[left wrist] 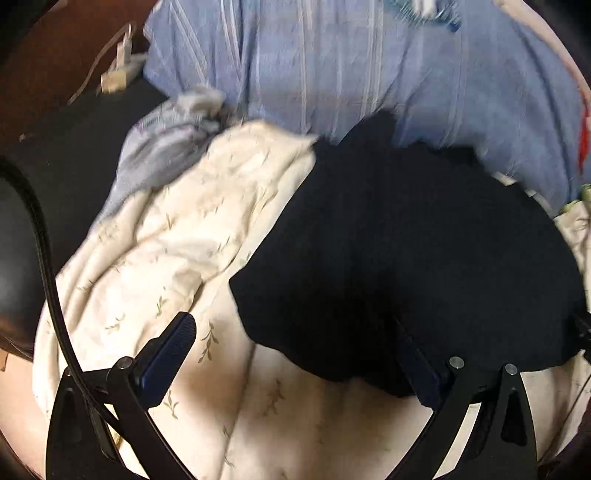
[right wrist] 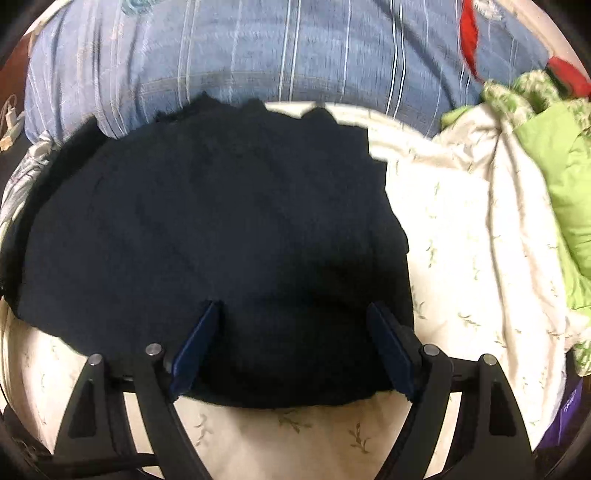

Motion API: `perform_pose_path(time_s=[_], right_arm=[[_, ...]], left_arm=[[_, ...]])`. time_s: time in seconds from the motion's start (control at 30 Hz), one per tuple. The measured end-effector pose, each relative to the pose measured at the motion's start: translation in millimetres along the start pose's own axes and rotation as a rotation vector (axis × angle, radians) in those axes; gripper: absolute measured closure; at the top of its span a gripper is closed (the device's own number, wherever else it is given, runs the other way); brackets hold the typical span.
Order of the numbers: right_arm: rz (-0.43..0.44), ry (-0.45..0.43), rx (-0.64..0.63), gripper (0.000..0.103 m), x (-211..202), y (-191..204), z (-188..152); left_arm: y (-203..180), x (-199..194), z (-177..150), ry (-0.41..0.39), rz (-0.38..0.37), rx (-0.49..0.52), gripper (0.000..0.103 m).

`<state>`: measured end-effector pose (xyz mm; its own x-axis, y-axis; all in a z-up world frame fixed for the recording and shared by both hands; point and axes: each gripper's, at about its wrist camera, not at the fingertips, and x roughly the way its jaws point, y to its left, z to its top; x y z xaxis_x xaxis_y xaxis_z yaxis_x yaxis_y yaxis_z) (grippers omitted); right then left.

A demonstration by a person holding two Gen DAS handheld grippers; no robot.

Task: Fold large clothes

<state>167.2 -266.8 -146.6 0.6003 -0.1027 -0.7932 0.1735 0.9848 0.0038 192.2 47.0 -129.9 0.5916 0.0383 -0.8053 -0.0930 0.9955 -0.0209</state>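
A dark navy garment (left wrist: 406, 240) (right wrist: 221, 203) lies spread flat on a cream leaf-print bed cover (left wrist: 166, 240) (right wrist: 461, 221). In the left wrist view my left gripper (left wrist: 295, 350) stands open at the garment's near left corner. One of its fingertips (left wrist: 177, 336) is over the cream cover, and the other is over the dark cloth. In the right wrist view my right gripper (right wrist: 295, 332) is open, with both blue pads (right wrist: 199, 339) above the garment's near edge. Neither gripper pinches any cloth.
A blue striped pillow or duvet (left wrist: 332, 66) (right wrist: 258, 55) is bunched behind the garment. Green cloth (right wrist: 561, 184) and a red item (right wrist: 469, 33) lie at the far right. A white charger and cable (left wrist: 118, 70) sit on brown furniture at the left. A black cable (left wrist: 48, 266) runs beside my left gripper.
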Motion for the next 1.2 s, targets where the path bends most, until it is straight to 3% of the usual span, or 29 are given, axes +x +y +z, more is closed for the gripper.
perform_pose_path(time_s=[0.1,0.23,0.3,0.4,0.5,0.57,0.8,0.97,1.07,1.2], right_arm=[[0.013,-0.064,-0.006,0.02,-23,15,3],[0.093,-0.124,-0.037,0.02,-51,46,7],[0.119,-0.146,-0.063,0.02,-59,59,7],[0.185,-0.173,-0.11,0.02,-66,86,5],[0.261,-0.16,-0.189,0.02,-64,129,5],[0.293,-0.154,-0.238,0.02,-59,160,5],[0.327,-0.159,-0.357,0.02,-31,257,14],[0.406,-0.013,-0.47,0.02,6,320,18],[0.333,-0.056,-0.547,0.02,-2,335,15],[0.234,-0.173,-0.568,0.017,-29,321,11]], left_arm=[[-15,-27,2,-0.052,-0.028,0.022,0.001],[-23,-48,4,-0.095,-0.036,0.038,0.0],[-13,-49,4,-0.091,-0.014,0.014,0.0],[27,-44,5,-0.045,0.008,-0.103,0.001],[68,-44,1,-0.023,-0.01,-0.242,0.001],[82,-48,0,-0.023,-0.021,-0.27,0.001],[99,-71,3,-0.037,-0.014,-0.243,0.0],[112,-78,-1,-0.036,-0.028,-0.275,0.0],[117,-79,-2,-0.031,-0.041,-0.284,0.001],[121,-82,-4,-0.028,-0.083,-0.315,0.0]])
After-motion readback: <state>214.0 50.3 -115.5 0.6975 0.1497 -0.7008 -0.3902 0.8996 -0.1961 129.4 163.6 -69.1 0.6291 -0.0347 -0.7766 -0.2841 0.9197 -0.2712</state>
